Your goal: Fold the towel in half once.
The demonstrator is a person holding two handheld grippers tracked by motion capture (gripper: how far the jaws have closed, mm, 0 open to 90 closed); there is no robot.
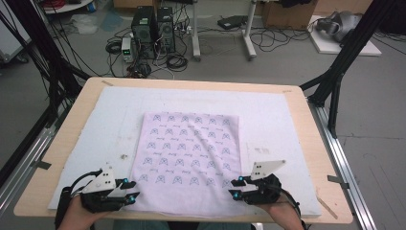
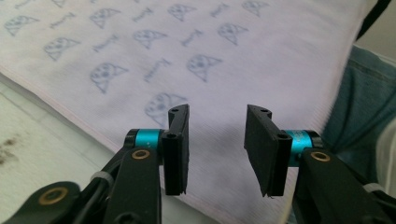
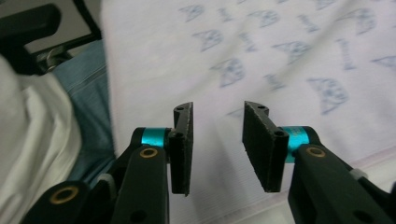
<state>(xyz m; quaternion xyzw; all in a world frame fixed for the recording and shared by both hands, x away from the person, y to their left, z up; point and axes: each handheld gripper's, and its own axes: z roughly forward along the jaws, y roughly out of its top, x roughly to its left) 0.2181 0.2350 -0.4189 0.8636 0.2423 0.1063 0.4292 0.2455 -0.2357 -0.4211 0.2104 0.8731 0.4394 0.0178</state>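
Grippers, left [image 1: 130, 190] and right [image 1: 235, 188], jaws wide apart, poised at near corners of patterned cloth [image 1: 186, 158]; next, likely pinching its hem.

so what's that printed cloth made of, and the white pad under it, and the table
The printed cloth looks like thin woven cotton or a blend: matte, fine ribbed weave, soft wrinkles, pale with blue printed motifs. The white pad seems felt or fleece, fuzzy and matte with a few stains. The table looks like light wood or laminate board, smooth; which one is unclear.
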